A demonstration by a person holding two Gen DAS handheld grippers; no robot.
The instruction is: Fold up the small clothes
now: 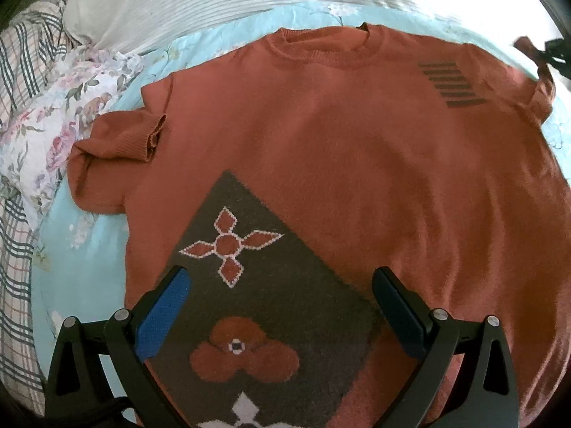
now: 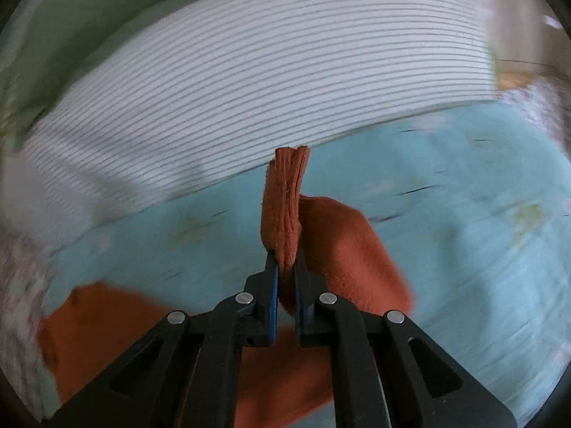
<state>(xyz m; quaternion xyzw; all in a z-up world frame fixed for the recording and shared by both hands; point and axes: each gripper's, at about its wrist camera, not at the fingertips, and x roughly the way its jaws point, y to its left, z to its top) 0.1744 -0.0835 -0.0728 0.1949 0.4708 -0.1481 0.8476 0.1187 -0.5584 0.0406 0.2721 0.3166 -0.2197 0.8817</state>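
A light blue sheet (image 1: 89, 249) covers the bed, with a striped pillow (image 2: 249, 82) at its far edge. A rust sweater (image 1: 339, 149) lies flat on the sheet, front up, neck toward the pillow; a grey patch (image 1: 271, 306) with flower shapes sits on its lower front. The left gripper (image 1: 280, 306) hovers over that patch, fingers spread wide, holding nothing. The right gripper (image 2: 285, 278) is clamped on a sleeve cuff (image 2: 283, 210), which stands up above the sheet.
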